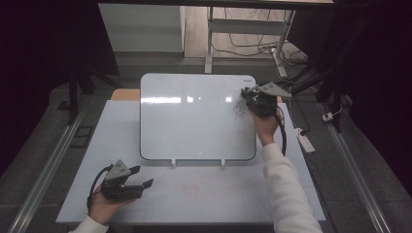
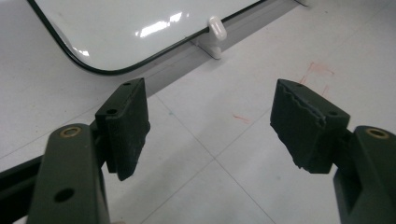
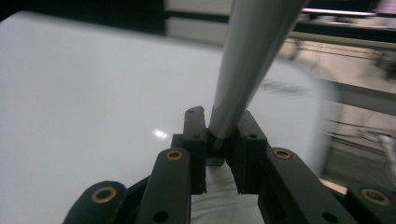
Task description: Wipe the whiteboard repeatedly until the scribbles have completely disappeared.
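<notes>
R fingers [image 3: 194, 140] clamped on grey stick [image 3: 247, 60] at whiteboard [image 1: 194, 116] scribbles [image 1: 240, 109]; L gripper [image 2: 210, 130] wide, empty. Keep tip flat, light even strokes

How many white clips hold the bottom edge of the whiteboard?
2. One clip sits left of the middle of the lower edge of the whiteboard, the other clip right of the middle. More may be hidden along the far edge.

High view looking forward and down on the bench [image 1: 204, 194], left tool [image 2: 210, 126] camera close over it, right tool [image 3: 223, 154] camera skimming the whiteboard [image 1: 194, 116], whiteboard shared by all.
</notes>
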### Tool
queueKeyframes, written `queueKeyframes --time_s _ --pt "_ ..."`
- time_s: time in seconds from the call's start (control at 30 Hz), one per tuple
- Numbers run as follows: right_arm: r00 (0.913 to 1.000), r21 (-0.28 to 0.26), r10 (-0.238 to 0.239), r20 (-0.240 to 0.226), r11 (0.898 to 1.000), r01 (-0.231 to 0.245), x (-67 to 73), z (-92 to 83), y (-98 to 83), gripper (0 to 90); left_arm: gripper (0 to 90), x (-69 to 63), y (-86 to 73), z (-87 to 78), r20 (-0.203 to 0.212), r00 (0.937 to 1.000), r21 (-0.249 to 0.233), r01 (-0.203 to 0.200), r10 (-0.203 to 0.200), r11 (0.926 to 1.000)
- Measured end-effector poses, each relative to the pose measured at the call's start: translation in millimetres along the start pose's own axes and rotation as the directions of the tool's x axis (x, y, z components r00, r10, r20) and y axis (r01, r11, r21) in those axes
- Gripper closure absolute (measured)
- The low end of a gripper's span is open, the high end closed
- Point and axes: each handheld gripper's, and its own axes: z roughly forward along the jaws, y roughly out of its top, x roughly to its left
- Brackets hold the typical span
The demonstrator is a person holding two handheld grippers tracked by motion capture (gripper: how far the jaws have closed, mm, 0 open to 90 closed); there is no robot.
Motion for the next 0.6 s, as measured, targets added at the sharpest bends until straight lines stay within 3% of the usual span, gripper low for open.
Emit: queueKeyframes --time_s 0.07,0.1,0.17,0.23,0.33,0.4,0.43,0.5,0.53,0.57,0.6 --pt "0.9988 0.012 -0.048 -0.002 0.999 0.048 9.9 1.9 -1.5 77.8 28.5 -0.1 0.0 0.6 0.000 1.0000 0.004 -0.002 0.002 1.0000" --pt "0.9997 0.003 -0.023 0.006 1.000 0.023 5.8 2.0 0.3 77.8 28.5 -0.6 0.0 0.3 -0.002 1.0000 0.004 -0.005 0.005 1.0000" --pt "0.9976 -0.023 0.020 0.067 1.000 -0.019 -2.8 0.8 3.6 77.8 28.5 -1.9 -0.1 -1.2 -0.003 1.0000 -0.002 -0.006 0.006 1.0000" --pt "0.9955 -0.033 0.071 0.062 0.997 -0.069 -6.8 2.0 4.1 77.8 28.5 -1.7 -0.1 -2.1 -0.003 1.0000 -0.005 -0.004 0.004 1.0000" --pt "0.9999 0.005 -0.006 -0.010 1.000 0.007 11.1 3.0 -1.3 77.8 28.5 0.4 -0.1 -1.2 -0.003 1.0000 -0.003 0.003 -0.003 1.0000" --pt "0.9969 0.022 -0.076 -0.019 0.997 0.077 19.4 0.8 -6.7 77.8 28.5 0.6 -0.1 -0.7 -0.002 1.0000 -0.002 0.004 -0.004 1.0000" --pt "0.9975 0.025 -0.069 -0.015 0.997 0.069 15.7 -0.8 -6.0 77.8 28.5 0.3 -0.1 -0.5 -0.003 1.0000 -0.001 0.003 -0.003 1.0000" --pt "0.9980 -0.004 -0.001 0.064 1.000 0.001 1.0 -6.0 -3.5 77.8 28.5 -0.8 0.1 -0.5 -0.003 1.0000 0.001 -0.002 0.002 1.0000" --pt "0.9974 -0.016 0.045 0.056 0.999 -0.044 -4.9 -7.2 -4.0 77.8 28.4 -1.4 0.2 -0.8 -0.002 1.0000 0.001 -0.003 0.003 1.0000" --pt "0.9971 -0.014 0.054 0.053 0.998 -0.054 -4.2 -7.7 -5.2 77.8 28.4 -1.6 0.2 -1.1 -0.003 1.0000 -0.001 -0.004 0.004 1.0000" --pt "0.9990 0.001 0.026 0.035 1.000 -0.026 2.0 -7.6 -7.0 77.8 28.4 -1.4 0.2 -1.3 -0.002 1.0000 -0.001 -0.003 0.003 1.0000"
